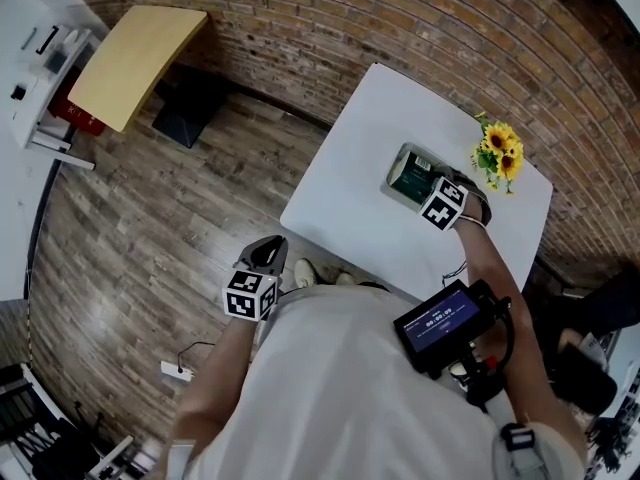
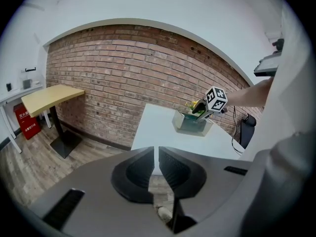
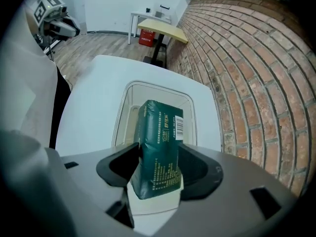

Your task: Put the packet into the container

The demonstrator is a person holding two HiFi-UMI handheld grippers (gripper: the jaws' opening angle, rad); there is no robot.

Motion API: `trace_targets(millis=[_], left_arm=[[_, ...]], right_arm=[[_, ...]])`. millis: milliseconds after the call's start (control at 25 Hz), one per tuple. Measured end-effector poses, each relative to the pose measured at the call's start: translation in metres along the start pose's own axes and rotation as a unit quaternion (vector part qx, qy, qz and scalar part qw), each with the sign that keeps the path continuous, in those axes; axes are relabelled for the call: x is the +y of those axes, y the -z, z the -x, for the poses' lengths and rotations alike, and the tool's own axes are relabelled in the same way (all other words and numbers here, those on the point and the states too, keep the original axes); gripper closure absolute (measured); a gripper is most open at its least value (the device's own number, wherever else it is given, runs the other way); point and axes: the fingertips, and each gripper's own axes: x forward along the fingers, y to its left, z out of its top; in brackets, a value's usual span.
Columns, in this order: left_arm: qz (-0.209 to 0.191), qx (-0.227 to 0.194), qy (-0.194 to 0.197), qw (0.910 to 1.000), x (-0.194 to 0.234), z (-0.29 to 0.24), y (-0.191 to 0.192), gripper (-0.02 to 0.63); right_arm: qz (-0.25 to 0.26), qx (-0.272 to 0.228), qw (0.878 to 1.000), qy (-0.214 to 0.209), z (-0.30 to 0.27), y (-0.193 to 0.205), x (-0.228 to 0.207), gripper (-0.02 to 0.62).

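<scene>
My right claw (image 3: 159,154) grips the green packet (image 3: 160,127), aimed steeply down. The packet's long axis points away from me, into the open mouth of the clear container (image 3: 126,117) just below on the white desk (image 3: 89,102). There is room inside each wall. My left claw (image 2: 157,157) is closed and empty, well off at the near left.

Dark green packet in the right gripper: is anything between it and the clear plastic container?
Nothing visible. The right gripper holds the dark green packet right above the open mouth of the clear plastic container, whose inside looks empty.
</scene>
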Motion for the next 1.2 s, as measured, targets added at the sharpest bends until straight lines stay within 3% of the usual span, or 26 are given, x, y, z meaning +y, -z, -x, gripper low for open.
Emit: trace_targets(millis=[320,560,720,840,1040,1120,1200], left_arm=[[-0.014,0.005,0.019,0.9997,-0.003,-0.007,-0.005,0.569],[-0.035,0.011,0.047,0.9982,-0.021,-0.023,-0.015,0.569],[-0.052,0.013,0.066,0.9964,-0.034,-0.034,-0.024,0.569],[-0.063,0.011,0.078,0.9949,-0.043,-0.04,-0.032,0.569],[-0.081,0.006,0.095,0.9922,-0.051,-0.048,-0.045,0.569],[-0.088,0.006,0.1,0.9911,-0.053,-0.05,-0.047,0.569],[-0.093,0.008,0.105,0.9901,-0.057,-0.051,-0.046,0.569]], right_arm=[[0.002,-0.039,0.999,0.034,0.023,-0.013,-0.004,0.35],[-0.079,-0.11,0.987,0.083,0.057,-0.014,-0.021,0.571],[-0.135,-0.162,0.972,0.101,0.081,-0.012,-0.022,0.588],[-0.194,-0.208,0.954,0.09,0.096,-0.012,-0.018,0.588],[-0.31,-0.303,0.9,0.039,0.112,-0.022,0.004,0.588],[-0.338,-0.328,0.882,0.019,0.114,-0.025,0.02,0.588],[-0.35,-0.344,0.871,0.003,0.116,-0.027,0.039,0.588]])
